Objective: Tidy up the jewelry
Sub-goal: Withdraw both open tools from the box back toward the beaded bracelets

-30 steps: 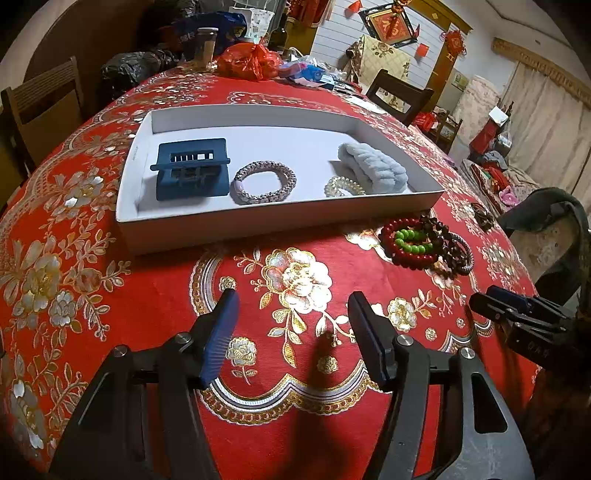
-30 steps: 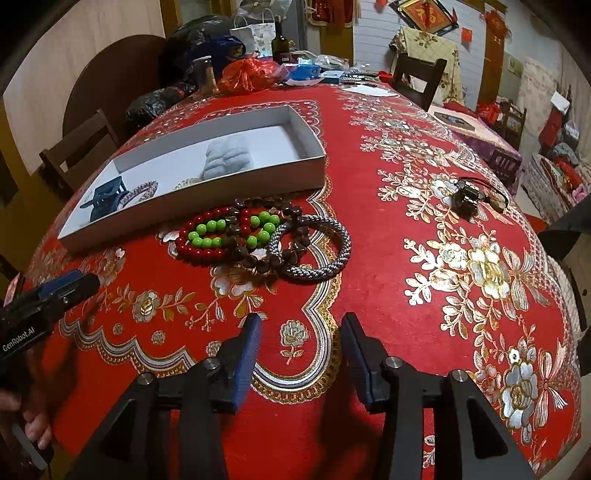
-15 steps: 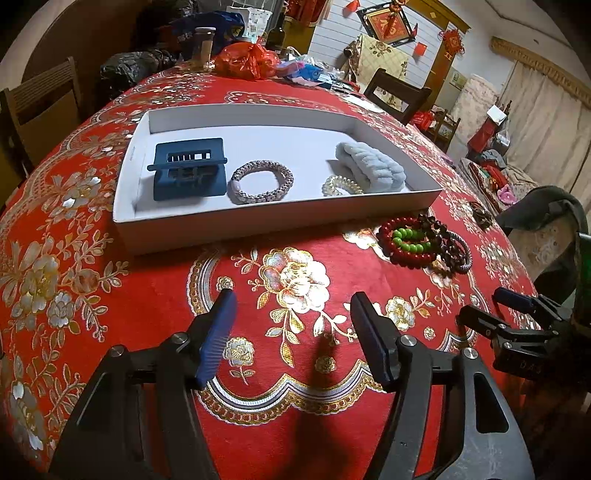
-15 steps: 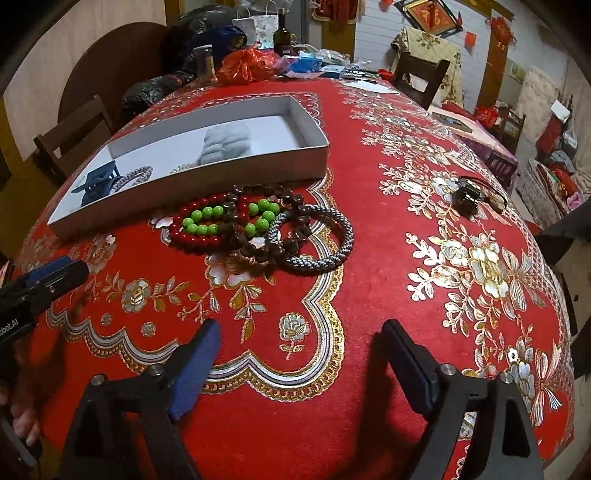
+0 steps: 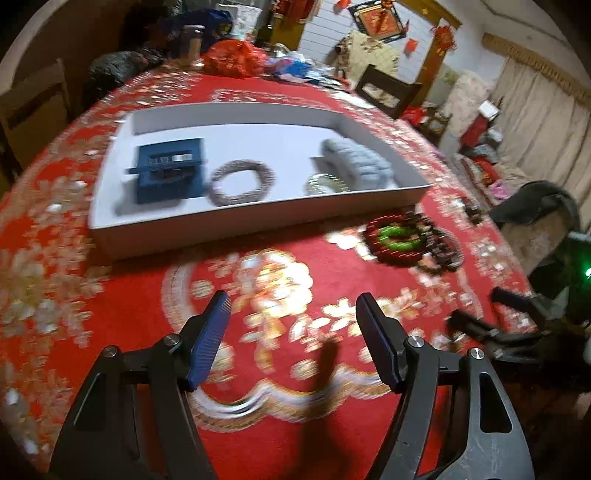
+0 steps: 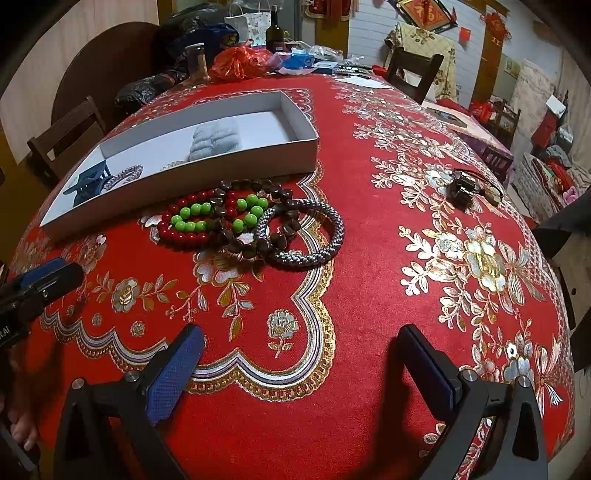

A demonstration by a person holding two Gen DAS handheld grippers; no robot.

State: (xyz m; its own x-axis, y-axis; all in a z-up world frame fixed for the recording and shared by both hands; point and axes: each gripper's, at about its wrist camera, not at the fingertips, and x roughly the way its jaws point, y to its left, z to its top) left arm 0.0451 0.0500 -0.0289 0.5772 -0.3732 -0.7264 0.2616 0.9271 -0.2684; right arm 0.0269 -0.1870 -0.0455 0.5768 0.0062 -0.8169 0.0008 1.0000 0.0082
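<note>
A white tray [image 5: 258, 221] [image 6: 184, 184] on the red tablecloth holds a blue claw clip [image 5: 170, 171], a grey braided bracelet [image 5: 242, 181], a clear bead bracelet [image 5: 327, 184] and a pale scrunchie [image 5: 354, 162]. Beside its near right corner lies a pile: red beads [image 6: 181, 236], green beads [image 6: 221, 214], brown beads [image 6: 251, 243] and a grey rope bracelet [image 6: 314, 236]. My right gripper [image 6: 301, 332] hovers short of the pile, jaws opening wide, nothing between them. My left gripper [image 5: 292, 299] is in front of the tray, jaws opening, also empty.
A small dark hair accessory [image 6: 465, 188] lies alone to the right of the pile. Bags, a bottle [image 6: 275, 33] and a jar [image 6: 197, 61] crowd the table's far end. Wooden chairs [image 6: 66, 136] stand around the table.
The right gripper's jaws have spread from fairly narrow to very wide. The left gripper's jaws have widened a little. Neither hand has shifted much, and the jewelry lies as before.
</note>
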